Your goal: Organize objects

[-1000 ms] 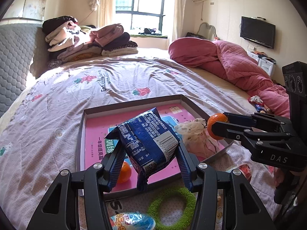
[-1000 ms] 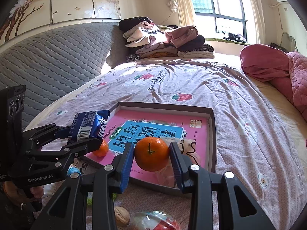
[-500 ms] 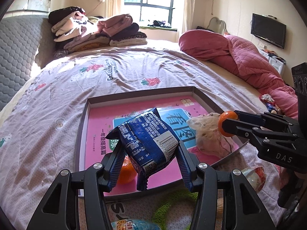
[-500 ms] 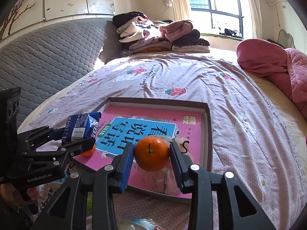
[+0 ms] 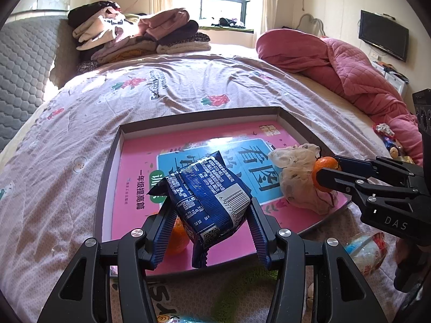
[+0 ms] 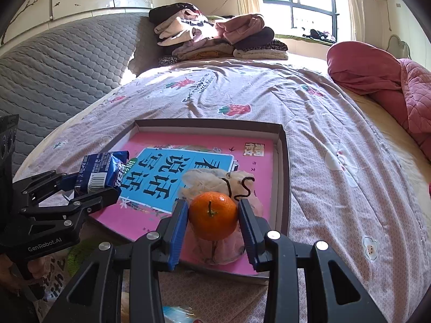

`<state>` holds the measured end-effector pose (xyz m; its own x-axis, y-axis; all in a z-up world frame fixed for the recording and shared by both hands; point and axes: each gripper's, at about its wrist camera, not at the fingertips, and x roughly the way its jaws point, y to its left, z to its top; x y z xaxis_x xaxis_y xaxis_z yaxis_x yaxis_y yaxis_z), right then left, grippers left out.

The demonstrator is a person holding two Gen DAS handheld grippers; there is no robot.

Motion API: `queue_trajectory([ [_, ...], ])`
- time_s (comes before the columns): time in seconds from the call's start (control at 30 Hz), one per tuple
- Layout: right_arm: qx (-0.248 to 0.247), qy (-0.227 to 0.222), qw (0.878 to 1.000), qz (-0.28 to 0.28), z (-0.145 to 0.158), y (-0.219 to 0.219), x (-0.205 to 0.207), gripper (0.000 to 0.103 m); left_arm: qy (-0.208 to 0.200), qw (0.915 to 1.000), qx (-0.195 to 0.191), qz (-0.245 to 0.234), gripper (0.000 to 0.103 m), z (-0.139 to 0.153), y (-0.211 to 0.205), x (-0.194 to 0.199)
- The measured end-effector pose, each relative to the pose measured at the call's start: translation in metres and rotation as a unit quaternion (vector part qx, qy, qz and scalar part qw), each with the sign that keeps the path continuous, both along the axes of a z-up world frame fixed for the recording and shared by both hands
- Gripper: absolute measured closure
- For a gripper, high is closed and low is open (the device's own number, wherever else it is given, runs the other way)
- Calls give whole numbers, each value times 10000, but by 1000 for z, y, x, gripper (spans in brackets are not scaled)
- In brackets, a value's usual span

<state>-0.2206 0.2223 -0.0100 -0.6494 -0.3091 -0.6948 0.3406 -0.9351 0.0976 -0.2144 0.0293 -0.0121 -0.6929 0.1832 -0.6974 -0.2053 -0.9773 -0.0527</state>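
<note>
the left claw (image 5: 208,231) grips a blue snack packet (image 5: 207,191) above the tray's (image 5: 107,177) near left, where one orange (image 5: 176,238) and a crumpled bag (image 5: 301,180) already lie. the right claw (image 6: 212,226) clamps a second orange (image 6: 212,215) over the tray's near right; both look still to be set down, with loose items left on the bed (image 5: 188,86) nearer.

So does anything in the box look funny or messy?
Yes. A crumpled plastic bag lies rumpled in the box by its right wall, with a black string curling out of it. It looks like rubbish beside the flat pink book.
</note>
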Motion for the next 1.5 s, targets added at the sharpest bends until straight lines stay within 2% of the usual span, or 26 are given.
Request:
queue_trajectory([
  [0.43,105,-164,9998,73,-13,-2,-5,64,-237,9994,-173,-187,49,-18,19,-6],
  [0.8,135,-260,9995,117,-16,3,-3,64,-179,9993,-256,-201,48,-19,18,-4],
  [1.5,91,-410,9991,48,-16,6,2,63,-300,9994,-116,-157,45,-18,13,-5],
])
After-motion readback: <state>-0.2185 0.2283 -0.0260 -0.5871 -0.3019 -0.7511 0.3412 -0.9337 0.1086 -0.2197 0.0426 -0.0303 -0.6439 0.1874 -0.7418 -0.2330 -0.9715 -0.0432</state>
